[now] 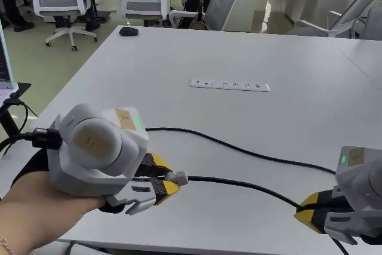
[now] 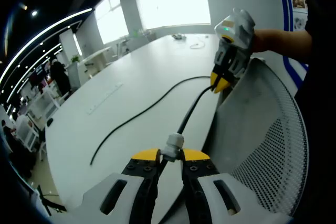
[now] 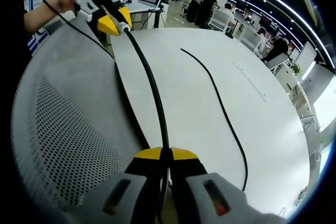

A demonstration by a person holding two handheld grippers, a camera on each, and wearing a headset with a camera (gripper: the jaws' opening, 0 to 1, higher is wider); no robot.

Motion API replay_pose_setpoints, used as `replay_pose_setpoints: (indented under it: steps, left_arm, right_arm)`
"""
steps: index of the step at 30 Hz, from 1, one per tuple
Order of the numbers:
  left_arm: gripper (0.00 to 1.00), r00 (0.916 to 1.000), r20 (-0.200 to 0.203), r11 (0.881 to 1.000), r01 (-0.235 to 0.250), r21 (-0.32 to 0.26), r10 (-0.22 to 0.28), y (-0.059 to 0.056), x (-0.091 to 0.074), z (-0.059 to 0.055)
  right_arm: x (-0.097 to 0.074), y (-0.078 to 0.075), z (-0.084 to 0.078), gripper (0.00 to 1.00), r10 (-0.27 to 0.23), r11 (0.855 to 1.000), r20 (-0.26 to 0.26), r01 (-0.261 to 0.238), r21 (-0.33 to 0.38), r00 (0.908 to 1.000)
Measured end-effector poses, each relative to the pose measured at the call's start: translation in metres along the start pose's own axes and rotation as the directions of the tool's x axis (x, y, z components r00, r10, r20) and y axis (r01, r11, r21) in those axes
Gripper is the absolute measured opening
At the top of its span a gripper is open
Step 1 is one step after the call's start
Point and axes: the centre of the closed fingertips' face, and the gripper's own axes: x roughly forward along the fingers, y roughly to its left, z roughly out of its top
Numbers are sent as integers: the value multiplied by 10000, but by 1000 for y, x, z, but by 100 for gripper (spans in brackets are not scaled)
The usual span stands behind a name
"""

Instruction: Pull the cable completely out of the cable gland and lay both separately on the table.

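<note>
As left hand-held gripper (image 1: 165, 177) grips gland (image 1: 178, 178), right (image 1: 305, 209): cable (image 1: 239, 184).

left tool (image 1: 169, 182): grey rounded housing, yellow tips, green light, black lead (image 1: 27, 140) | right tool (image 1: 310, 212): same colours

Left gripper (image 1: 167, 176), right gripper (image 1: 304, 210) both clamped (tips facing, well apart).
</note>
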Motion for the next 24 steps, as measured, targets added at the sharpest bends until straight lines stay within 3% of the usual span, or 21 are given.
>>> replay_pose_setpoints:
  steps: [6, 11, 13, 16, 18, 20, 24]
  left_arm:
    - [17, 9999, 95, 10000, -46, -9, 46, 0, -1, 3]
    - [17, 10000, 93, 9998, -12, -198, 14, -1, -2, 2]
    - [16, 10000, 45, 9999, -34, -107, 34, -2, -2, 1]
    - [17, 10000, 9, 10000, -75, -56, 75, -3, -2, 0]
    - [17, 10000, 17, 10000, -70, -60, 70, -4, -2, 1]
    - [17, 10000, 62, 10000, -46, -63, 47, -5, -3, 2]
    - [17, 9999, 86, 9999, -100, -38, 100, -4, -3, 1]
  right_arm:
    - [2, 6, -1, 3, 201, 9998, -174, -202, -60, 9996]
    - [1, 18, 21, 28, 542, 9976, 377, -525, -449, 9978]
    - [-1, 22, 40, 29, 643, 9954, 819, -581, -759, 9946]
    - [-7, 34, 81, 29, 1090, 9918, 1909, -940, -862, 9755]
    - [-10, 41, 100, 29, 1311, 9877, 2307, -1070, -1140, 9641]
    - [-10, 49, 119, 30, 1563, 9805, 2557, -1186, -1568, 9540]
    - [1, 60, 146, 30, 1787, 9630, 2509, -1168, -2431, 9514]
